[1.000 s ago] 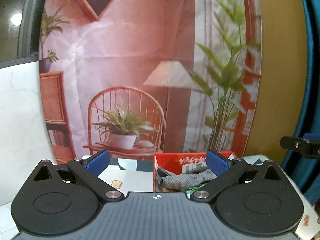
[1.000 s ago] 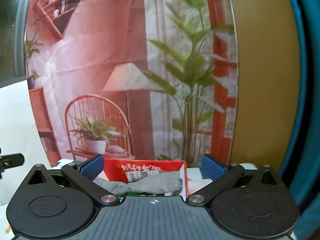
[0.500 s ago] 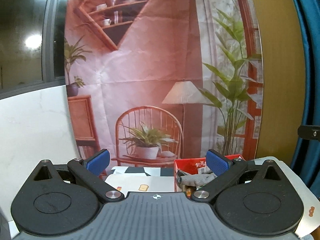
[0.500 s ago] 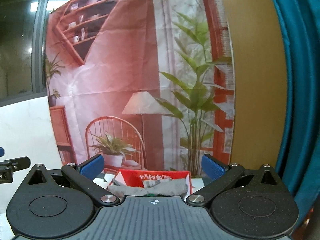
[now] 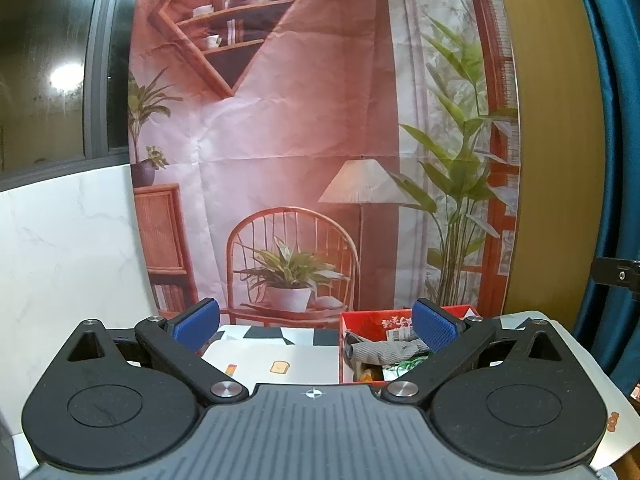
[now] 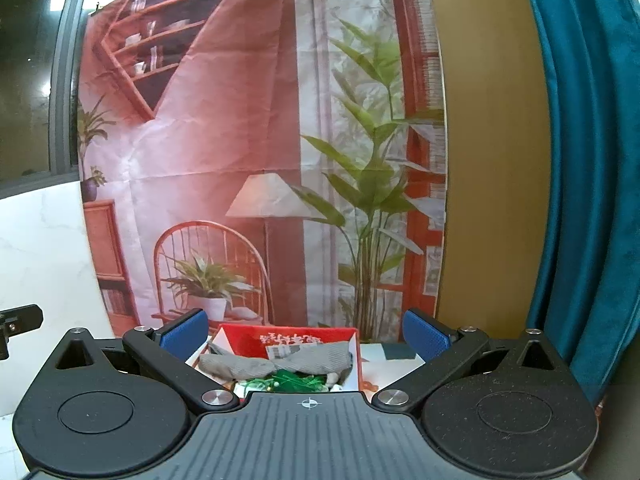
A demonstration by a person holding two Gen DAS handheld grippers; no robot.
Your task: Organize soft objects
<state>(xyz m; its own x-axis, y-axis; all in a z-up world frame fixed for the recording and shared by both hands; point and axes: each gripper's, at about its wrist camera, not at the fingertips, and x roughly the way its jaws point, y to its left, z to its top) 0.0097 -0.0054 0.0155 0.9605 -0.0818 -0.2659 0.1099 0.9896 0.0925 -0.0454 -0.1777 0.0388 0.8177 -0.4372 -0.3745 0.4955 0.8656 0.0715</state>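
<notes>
Both views are being taken level from behind the fingers, facing the backdrop (image 5: 280, 128) from low over the tabletop (image 5: 280, 350). The red box (image 6: 288, 340) is being shared, nearer in the right view.

A crumpled grey cloth (image 6: 276, 362) lies draped across the top of an open red box (image 6: 288, 338), green items beneath it.

Right gripper (image 6: 305, 330): sitting low in the frame, blue pads (image 6: 185, 336) spread wide, nothing between them.
Red box (image 6: 276, 338): showing lower centre, just beyond the fingers.
Grey cloth (image 6: 276, 364): lying draped across the box's open top.
Green item (image 6: 296, 383): peeking out beneath the cloth; too small to identify.
Printed backdrop (image 6: 240, 160): filling the centre.
Teal curtain (image 6: 580, 160): hanging at right.
Other gripper's tip (image 6: 20, 320): poking in at left edge.
</notes>
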